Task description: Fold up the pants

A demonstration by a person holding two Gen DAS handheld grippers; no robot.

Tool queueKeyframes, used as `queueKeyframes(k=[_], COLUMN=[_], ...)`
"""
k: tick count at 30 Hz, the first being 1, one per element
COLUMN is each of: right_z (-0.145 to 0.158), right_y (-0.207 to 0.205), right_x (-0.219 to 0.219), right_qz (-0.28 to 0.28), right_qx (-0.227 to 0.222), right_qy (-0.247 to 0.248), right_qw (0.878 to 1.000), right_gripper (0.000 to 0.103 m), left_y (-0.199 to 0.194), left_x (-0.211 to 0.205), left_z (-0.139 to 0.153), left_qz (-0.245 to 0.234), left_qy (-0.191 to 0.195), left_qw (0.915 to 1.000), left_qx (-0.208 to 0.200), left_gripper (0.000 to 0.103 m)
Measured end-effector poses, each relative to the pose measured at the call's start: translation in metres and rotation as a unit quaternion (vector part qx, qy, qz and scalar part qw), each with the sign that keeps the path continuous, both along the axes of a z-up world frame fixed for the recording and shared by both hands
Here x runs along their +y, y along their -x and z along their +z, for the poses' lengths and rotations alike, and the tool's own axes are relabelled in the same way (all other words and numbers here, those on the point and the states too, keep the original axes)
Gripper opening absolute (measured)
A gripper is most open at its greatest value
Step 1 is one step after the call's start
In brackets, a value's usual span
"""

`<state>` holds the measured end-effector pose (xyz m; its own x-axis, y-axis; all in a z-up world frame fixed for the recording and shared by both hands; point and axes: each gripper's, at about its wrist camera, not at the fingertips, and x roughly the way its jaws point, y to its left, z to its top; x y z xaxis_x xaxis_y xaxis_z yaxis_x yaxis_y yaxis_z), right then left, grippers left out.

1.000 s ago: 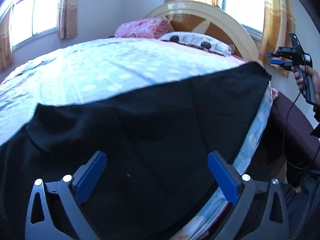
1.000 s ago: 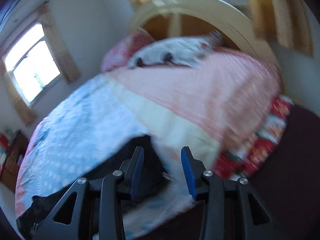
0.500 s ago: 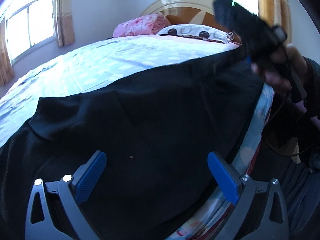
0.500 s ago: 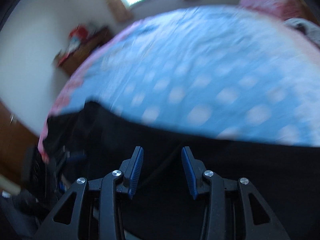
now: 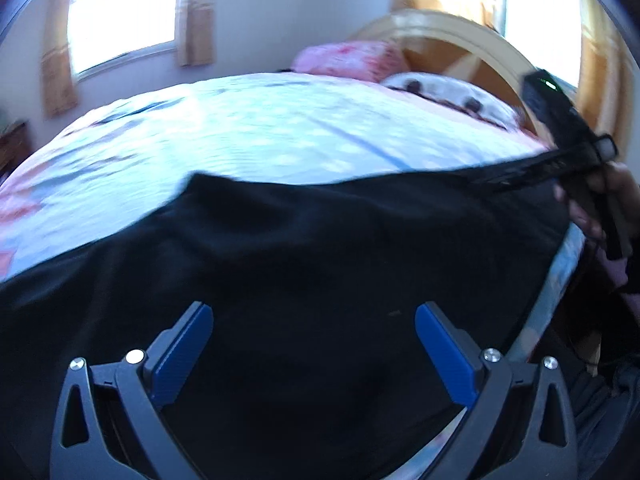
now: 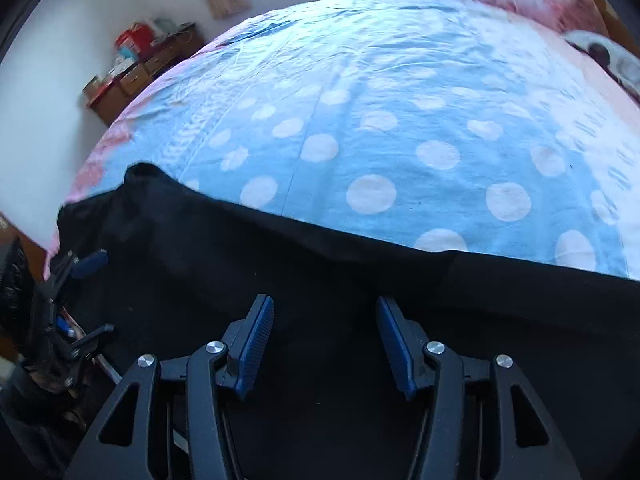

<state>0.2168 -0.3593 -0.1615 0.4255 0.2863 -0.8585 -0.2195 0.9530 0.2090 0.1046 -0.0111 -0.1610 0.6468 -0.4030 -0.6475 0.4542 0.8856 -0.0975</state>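
The black fabric pants point(image 6: 320, 280) stretch left-right along the bed's near edge; both unclenched, empty grippers, left point(image 5: 314, 346) and right point(image 6: 325, 342), hover above.

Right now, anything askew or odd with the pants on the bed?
Nothing damaged. The black pants lie flat along the bed's near edge, far border slightly wavy, one end bunched near the left gripper.

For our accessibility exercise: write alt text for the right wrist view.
Black pants lie spread along the near edge of a bed with a blue polka-dot sheet. The open right hand-held gripper hovers over them; the left hand-held gripper is at far left.
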Motion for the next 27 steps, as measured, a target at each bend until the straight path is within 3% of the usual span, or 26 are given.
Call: queueKeyframes(k=[3,9,16,19,20,21,23,25,27], right_z=[0.023,0.042,0.011,-0.008,-0.017,-0.022,-0.028,-0.026,-0.026], right_y=[0.002,-0.036,-0.102,-0.120,-0.122,-0.124,-0.129,-0.132,-0.135], right_x=[0.022,0.104,0.190,0.212,0.217,0.221,0.222,0.217,0.209], right_qz=[0.031,0.128,0.148,0.142,0.146,0.144,0.130,0.120,0.096], right_qx=[-0.025,-0.011,0.054,0.095,0.113,0.120,0.113,0.099,0.071], right_qy=[-0.009,-0.118,-0.177,-0.199,-0.201,-0.192,-0.177,-0.186,-0.158], right_qw=[0.999,0.985,0.972,0.965,0.962,0.963,0.969,0.970,0.980], right_gripper=[0.055,0.055,0.055,0.055,0.051,0.036,0.016,0.008,0.000], left_y=[0.009,0.020,0.032,0.034,0.033,0.033,0.032,0.034,0.039], left_x=[0.032,0.061,0.047,0.049,0.050,0.051,0.051,0.050,0.049], left_z=[0.004,-0.003,-0.029,-0.033,-0.032,-0.032,-0.033,-0.034,-0.037], left_qz=[0.037,0.074,0.066,0.067,0.067,0.067,0.066,0.065,0.064], left_qy=[0.007,0.003,-0.063,-0.067,-0.066,-0.063,-0.063,-0.068,-0.075], left_qw=[0.9992,0.9972,0.9956,0.9951,0.9953,0.9954,0.9954,0.9950,0.9941], left_qx=[-0.012,-0.010,-0.019,-0.026,-0.026,-0.027,-0.030,-0.036,-0.044], left_gripper=[0.103,0.103,0.103,0.103,0.103,0.103,0.103,0.103,0.103])
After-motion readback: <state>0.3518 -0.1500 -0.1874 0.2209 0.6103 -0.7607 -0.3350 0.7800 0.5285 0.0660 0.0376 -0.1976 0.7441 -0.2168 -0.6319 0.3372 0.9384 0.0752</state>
